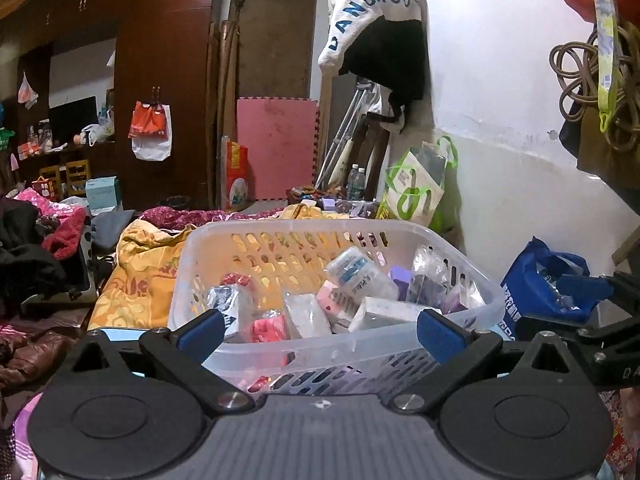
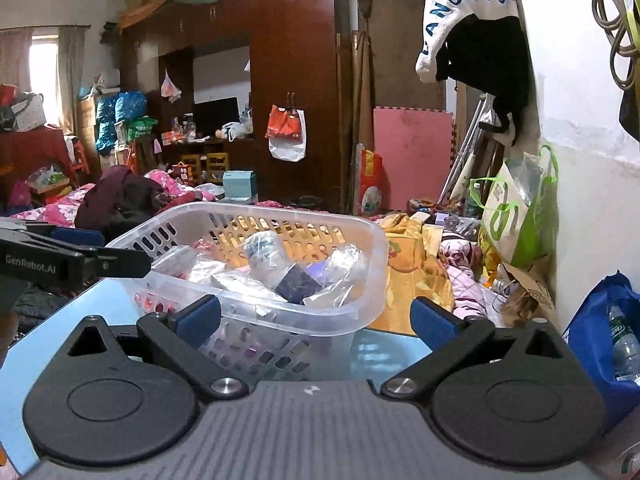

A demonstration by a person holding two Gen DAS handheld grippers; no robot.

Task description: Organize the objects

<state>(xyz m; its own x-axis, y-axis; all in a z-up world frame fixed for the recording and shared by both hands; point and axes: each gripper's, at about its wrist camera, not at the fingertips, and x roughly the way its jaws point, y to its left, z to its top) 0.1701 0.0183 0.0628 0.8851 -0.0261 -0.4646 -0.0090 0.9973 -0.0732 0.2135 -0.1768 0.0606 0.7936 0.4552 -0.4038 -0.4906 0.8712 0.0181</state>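
The basket sits on a pale blue tabletop close in front of both grippers, its slotted clear-plastic walls showing the yellow blanket behind it. Inside lies a loose heap of small wrapped packets — white, pink, purple and clear plastic — along with a dark box near the middle; what each packet holds is hard to make out through the wrappers. The left gripper hangs just short of the basket's near wall with its blue-padded fingers spread wide and nothing between them. The right gripper is likewise wide open and empty, aimed at the basket's near right corner, its fingers apart from the rim. In the right wrist view the left gripper's black arm reaches in from the left edge beside the basket. A blue bag stands to the right of the table, with a water bottle in it, and a green and white tote bag leans against the white wall — above it hangs a white and black garment.
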